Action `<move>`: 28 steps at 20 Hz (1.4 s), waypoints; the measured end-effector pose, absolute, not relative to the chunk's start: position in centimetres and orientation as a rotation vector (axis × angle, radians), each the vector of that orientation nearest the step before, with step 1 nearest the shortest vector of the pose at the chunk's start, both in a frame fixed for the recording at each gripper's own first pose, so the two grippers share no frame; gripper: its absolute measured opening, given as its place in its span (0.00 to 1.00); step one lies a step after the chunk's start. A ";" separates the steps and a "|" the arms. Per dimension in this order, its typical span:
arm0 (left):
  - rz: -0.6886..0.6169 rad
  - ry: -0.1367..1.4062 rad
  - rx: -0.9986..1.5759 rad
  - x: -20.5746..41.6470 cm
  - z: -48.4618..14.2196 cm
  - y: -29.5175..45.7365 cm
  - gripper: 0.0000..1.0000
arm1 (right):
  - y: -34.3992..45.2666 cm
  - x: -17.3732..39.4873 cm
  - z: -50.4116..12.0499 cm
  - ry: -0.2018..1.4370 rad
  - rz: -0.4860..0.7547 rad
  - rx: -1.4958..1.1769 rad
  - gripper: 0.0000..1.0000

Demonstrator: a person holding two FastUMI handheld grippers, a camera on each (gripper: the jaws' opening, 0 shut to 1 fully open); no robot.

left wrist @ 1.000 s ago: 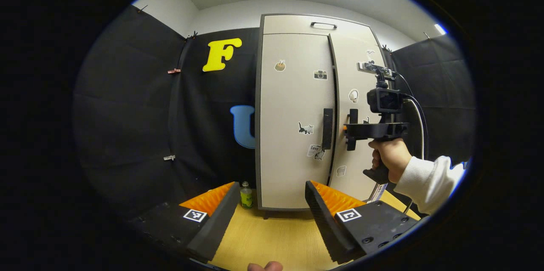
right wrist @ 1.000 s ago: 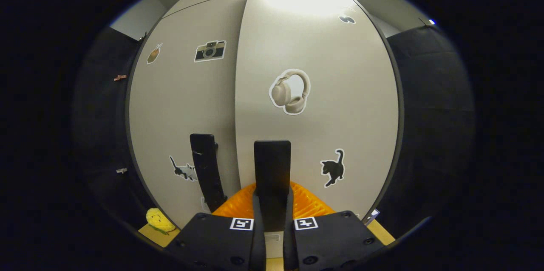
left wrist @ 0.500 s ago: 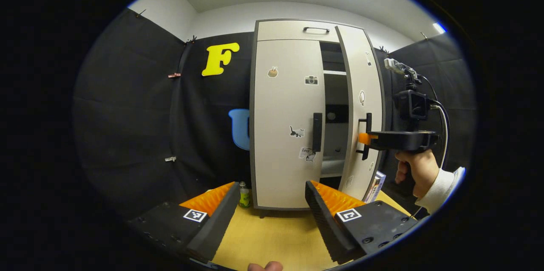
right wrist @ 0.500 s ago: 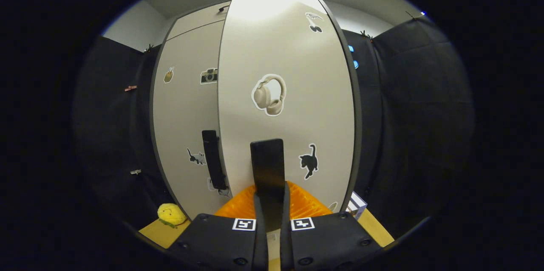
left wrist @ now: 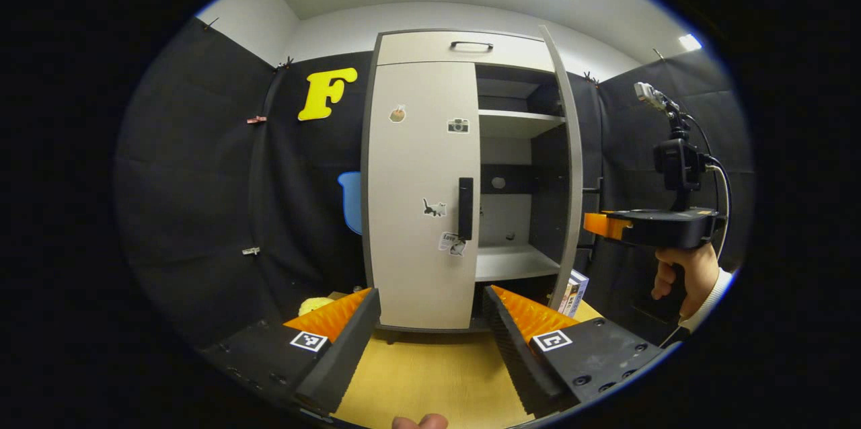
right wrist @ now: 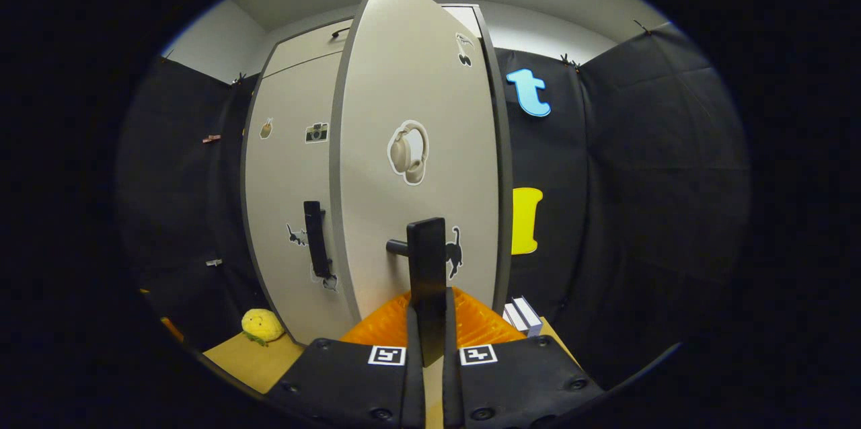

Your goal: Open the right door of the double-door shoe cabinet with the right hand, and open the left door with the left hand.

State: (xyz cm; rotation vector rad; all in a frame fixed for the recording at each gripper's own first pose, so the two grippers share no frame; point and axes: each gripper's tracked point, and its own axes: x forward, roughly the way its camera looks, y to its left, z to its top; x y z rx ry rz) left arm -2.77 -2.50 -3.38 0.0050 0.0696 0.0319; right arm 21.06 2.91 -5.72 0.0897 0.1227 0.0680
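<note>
Cabinet (left wrist: 417, 52) at back of tabletop (left wrist: 430, 375): right door (right wrist: 417, 79) swung wide, its black handle (right wrist: 428, 267) pinched between the jaws of the right gripper (right wrist: 430, 341); left door (left wrist: 417, 227) flush shut, its handle (left wrist: 465, 208) untouched. Open half shows two pale shelves (left wrist: 514, 123), nothing discernible on them. Left gripper (left wrist: 430, 321) held well back over the tabletop, jaws spread; one yellow plush (right wrist: 261, 325) beside the cabinet's left foot, two boxes (right wrist: 523, 315) at its right.
</note>
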 end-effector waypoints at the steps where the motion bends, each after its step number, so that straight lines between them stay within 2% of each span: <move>1: 0.023 0.070 0.008 -2.5 -3.3 -3.3 0.95 | 2.6 20.8 -5.7 0.126 0.071 0.091 0.14; 9: -0.042 0.066 0.009 1.0 -2.5 -10.0 0.95 | -1.5 21.1 -5.6 0.101 0.113 -0.006 0.11; 12: -0.051 0.061 0.013 2.4 -2.1 -11.8 0.95 | -2.4 21.0 -5.6 0.106 0.110 0.022 0.11; 15: -0.055 0.051 0.019 3.6 -1.4 -13.2 0.95 | -1.4 20.8 -5.4 0.103 0.160 0.069 0.08; 24: -0.047 0.039 0.019 5.7 -0.6 -14.5 0.95 | -2.2 20.8 -5.5 0.125 0.128 0.077 0.10; 25: -0.046 0.038 0.017 5.9 -0.5 -14.5 0.95 | -2.2 20.6 -5.6 0.133 0.116 0.093 0.05; 26: -0.045 0.037 0.016 6.1 -0.5 -14.4 0.95 | -2.2 20.5 -5.7 0.140 0.108 0.105 0.10; 28: -0.046 0.029 0.017 6.7 -0.1 -14.3 0.95 | -2.0 20.0 -5.6 0.143 0.104 0.125 0.11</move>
